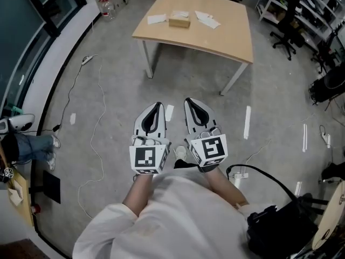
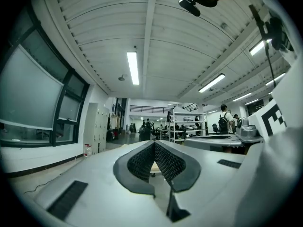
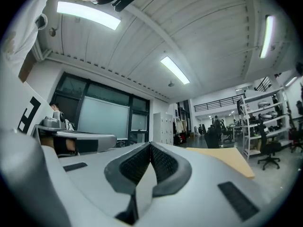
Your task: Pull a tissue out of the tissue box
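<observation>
The person is holding both tools out level above the grey concrete floor (image 1: 118, 85), well apart from the pale wooden desk (image 1: 226, 36) on white metal legs. The left tool (image 1: 157, 106) is keeping its jaws together on nothing, black ribbed pads (image 2: 142, 162) meeting at the tips; the right tool (image 1: 192, 101) is likewise closed and empty. Marker cubes are hiding the hands. The tan rectangular tissue box (image 1: 179, 21) is sitting far off on the desk, too small to tell whether a sheet is sticking out, with loose white tissues (image 1: 207, 19) lying beside it. A thin white cable (image 1: 99, 128) is trailing across the floor. Jeans-clad legs (image 1: 29, 144) are being cut off at the left edge.
</observation>
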`<action>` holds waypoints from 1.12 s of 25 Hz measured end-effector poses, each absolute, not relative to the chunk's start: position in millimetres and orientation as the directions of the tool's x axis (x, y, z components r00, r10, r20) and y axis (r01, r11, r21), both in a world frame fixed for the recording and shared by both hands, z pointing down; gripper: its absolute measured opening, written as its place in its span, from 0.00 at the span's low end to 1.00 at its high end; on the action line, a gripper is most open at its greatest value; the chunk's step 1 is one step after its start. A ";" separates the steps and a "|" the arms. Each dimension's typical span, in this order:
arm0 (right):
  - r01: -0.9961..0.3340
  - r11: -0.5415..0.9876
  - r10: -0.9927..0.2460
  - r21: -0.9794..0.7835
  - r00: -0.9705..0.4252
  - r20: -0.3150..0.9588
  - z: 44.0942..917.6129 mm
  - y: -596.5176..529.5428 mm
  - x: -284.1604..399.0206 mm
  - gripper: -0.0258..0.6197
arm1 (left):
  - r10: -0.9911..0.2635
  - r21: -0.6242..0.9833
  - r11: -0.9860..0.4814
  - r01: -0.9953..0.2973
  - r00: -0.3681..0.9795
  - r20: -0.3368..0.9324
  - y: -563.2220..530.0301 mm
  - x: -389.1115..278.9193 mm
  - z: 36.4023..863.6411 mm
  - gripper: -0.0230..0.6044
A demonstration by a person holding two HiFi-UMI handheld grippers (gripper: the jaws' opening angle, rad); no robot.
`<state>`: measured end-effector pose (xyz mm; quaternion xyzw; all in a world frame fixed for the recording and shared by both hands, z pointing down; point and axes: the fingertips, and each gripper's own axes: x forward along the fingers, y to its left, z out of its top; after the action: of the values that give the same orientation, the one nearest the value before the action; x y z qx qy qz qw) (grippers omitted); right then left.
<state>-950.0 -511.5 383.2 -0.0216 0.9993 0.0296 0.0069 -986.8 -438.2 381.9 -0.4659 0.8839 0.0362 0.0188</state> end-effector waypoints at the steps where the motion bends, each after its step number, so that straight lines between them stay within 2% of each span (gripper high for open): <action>1: -0.045 0.998 -0.044 0.048 -0.999 -0.017 381.1 -522.5 -962.2 0.04 | -0.824 0.040 0.561 -0.827 -0.563 -0.060 -450.2 -999.2 379.7 0.04; 14: -0.064 0.997 -0.061 -0.039 -0.996 0.065 413.1 -624.5 -1057.0 0.04 | -0.839 0.069 0.544 -0.836 -0.543 0.041 -556.4 -1095.3 405.8 0.04; 21: -0.115 0.992 -0.110 -0.044 -0.988 0.105 436.2 -683.2 -1143.8 0.04 | -0.856 0.098 0.517 -0.850 -0.515 0.048 -613.5 -1195.9 426.6 0.04; 28: -0.137 0.990 -0.139 0.038 -0.987 0.075 408.6 -741.0 -1274.8 0.04 | -0.879 0.077 0.473 -0.878 -0.477 -0.031 -680.5 -1330.1 396.9 0.04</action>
<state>-1274.8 -741.0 408.6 -0.0693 0.9967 0.0165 -0.0390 -1330.1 -680.5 396.9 -0.5116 0.8582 0.0411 -0.0062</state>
